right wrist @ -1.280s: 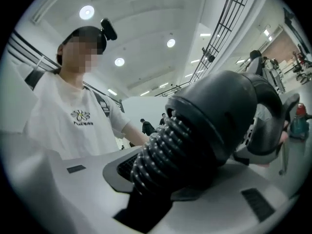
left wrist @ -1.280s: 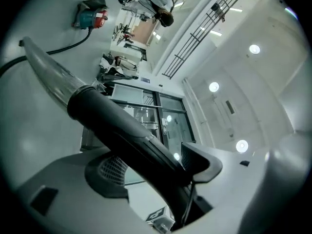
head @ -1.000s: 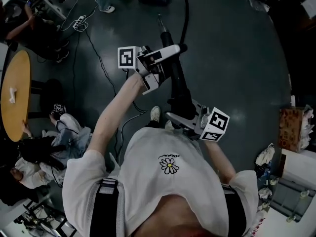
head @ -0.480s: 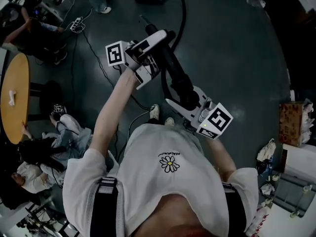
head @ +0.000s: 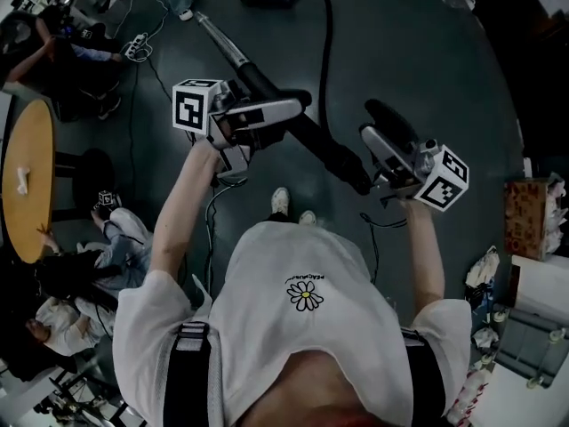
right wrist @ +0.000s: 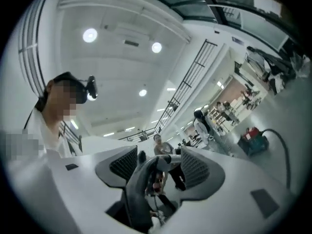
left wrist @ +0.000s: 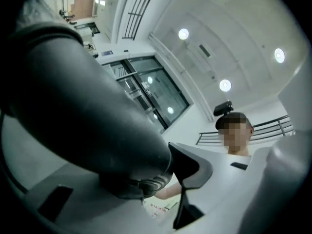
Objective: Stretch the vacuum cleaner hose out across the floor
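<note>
Within left tool (head: 289, 114) sits smooth black tube (left wrist: 87, 111).

A dark grey floor (head: 427, 52) is spreading across the head view. A round wooden table (head: 36, 149) is standing at the left edge, and a power strip (head: 138, 46) is lying at the upper left, its cables trailing downward. A cardboard box (head: 524, 222) is sitting at the right edge. In the gripper views, round ceiling lights (left wrist: 224, 85) are glowing above tall windows (left wrist: 156, 89) and a railing (right wrist: 187, 84).
</note>
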Available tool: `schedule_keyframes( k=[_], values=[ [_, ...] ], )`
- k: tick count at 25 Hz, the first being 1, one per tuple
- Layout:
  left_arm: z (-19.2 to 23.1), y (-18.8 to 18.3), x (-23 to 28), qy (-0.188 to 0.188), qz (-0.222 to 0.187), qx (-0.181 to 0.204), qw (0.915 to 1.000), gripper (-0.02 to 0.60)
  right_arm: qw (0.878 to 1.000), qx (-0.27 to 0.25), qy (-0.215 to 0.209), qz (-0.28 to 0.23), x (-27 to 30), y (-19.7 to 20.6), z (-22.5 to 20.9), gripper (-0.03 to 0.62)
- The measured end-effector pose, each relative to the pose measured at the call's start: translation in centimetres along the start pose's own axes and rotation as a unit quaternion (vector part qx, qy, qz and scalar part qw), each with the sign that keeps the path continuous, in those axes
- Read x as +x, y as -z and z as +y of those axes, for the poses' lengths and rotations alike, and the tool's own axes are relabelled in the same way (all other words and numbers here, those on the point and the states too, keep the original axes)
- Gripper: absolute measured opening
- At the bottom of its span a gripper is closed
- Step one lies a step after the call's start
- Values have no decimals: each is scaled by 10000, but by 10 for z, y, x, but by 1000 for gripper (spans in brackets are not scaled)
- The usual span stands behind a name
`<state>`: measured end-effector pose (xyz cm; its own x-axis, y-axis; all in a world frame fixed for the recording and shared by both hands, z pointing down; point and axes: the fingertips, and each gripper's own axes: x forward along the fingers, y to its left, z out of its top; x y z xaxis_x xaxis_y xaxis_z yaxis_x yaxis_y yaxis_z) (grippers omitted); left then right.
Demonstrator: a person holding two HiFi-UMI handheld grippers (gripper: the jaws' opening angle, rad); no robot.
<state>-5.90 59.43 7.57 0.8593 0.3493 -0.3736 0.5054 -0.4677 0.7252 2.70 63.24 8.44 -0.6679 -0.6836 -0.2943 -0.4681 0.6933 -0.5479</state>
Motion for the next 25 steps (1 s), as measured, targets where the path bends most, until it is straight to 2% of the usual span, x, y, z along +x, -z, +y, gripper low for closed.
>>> schedule_keyframes(
  k=[2,3,5,6,8,11,12,13,15,18,19,22,23,24,25],
  values=[
    [-5,30,12,56,625,73,9980,167,9952,872,-380,241,27,1,-13,279],
    [-9,46,16,88,973,105,9952,167,9859,1512,-614,362,42,3,-22,279],
    [-16,80,22,182,1716,202,9848,169,9561,2690,-903,729,71,15,-38,279],
    [-20,100,25,251,2109,278,9768,169,9436,3013,-922,1015,82,26,-42,279],
    [-27,139,28,403,2911,473,9547,169,9306,3187,-856,1586,98,49,-44,279],
    [-28,186,36,599,3854,816,9172,169,9157,3470,-1143,1672,108,51,-31,279],
    [-26,194,40,636,3998,907,9099,169,9146,3466,-1298,1630,111,48,-23,279],
    [-25,198,44,651,4034,983,9074,169,9187,3327,-1382,1617,115,44,-16,278],
    [-23,197,54,670,3809,1148,9150,169,9381,2668,-1331,1764,116,40,-6,278],
    [-22,194,66,706,3124,1390,9371,169,9556,1789,-1250,1979,109,35,4,278],
    [-20,191,63,663,2842,1335,9471,169,9605,1596,-1235,1914,109,31,8,278],
    [-8,176,44,462,1828,794,9789,169,9775,749,-1103,1636,113,13,16,278],
    [-6,171,38,410,1561,751,9840,169,9810,459,-1090,1541,114,8,20,278],
    [-4,168,34,354,1437,866,9852,170,9830,225,-1096,1457,114,3,24,278],
    [-5,167,33,305,1462,1101,9826,170,9840,65,-1111,1388,111,0,29,278]
  ],
)
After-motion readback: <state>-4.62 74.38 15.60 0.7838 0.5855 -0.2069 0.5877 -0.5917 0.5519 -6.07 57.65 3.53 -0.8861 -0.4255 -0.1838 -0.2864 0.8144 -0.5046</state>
